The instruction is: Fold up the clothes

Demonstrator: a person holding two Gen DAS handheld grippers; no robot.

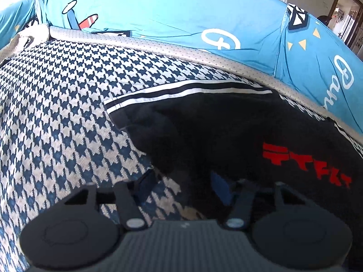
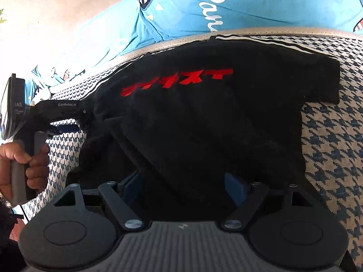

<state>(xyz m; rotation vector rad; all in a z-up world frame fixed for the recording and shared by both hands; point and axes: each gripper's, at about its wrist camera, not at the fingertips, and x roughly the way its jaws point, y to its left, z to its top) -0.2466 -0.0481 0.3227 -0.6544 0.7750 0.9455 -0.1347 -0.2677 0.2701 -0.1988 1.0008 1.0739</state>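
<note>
lying flat on a houndstooth cover (image 1: pixel 56 117), the black shirt (image 2: pixel 204 117) with red lettering sits beside a blue shirt (image 1: pixel 158 11). left tongs (image 1: pixel 181 181) straddle its edge, grip unclear; right tongs (image 2: pixel 181 181) stand open over its hem.

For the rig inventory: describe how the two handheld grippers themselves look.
Both look alike: the left gripper and right gripper have black linkage bars with silver pivot screws, blue finger pads, two round black discs, and a grey ribbed body. In the right wrist view the left gripper shows white "GenRobot.AI" lettering and a grey handle. No cables or sleeves show.
</note>
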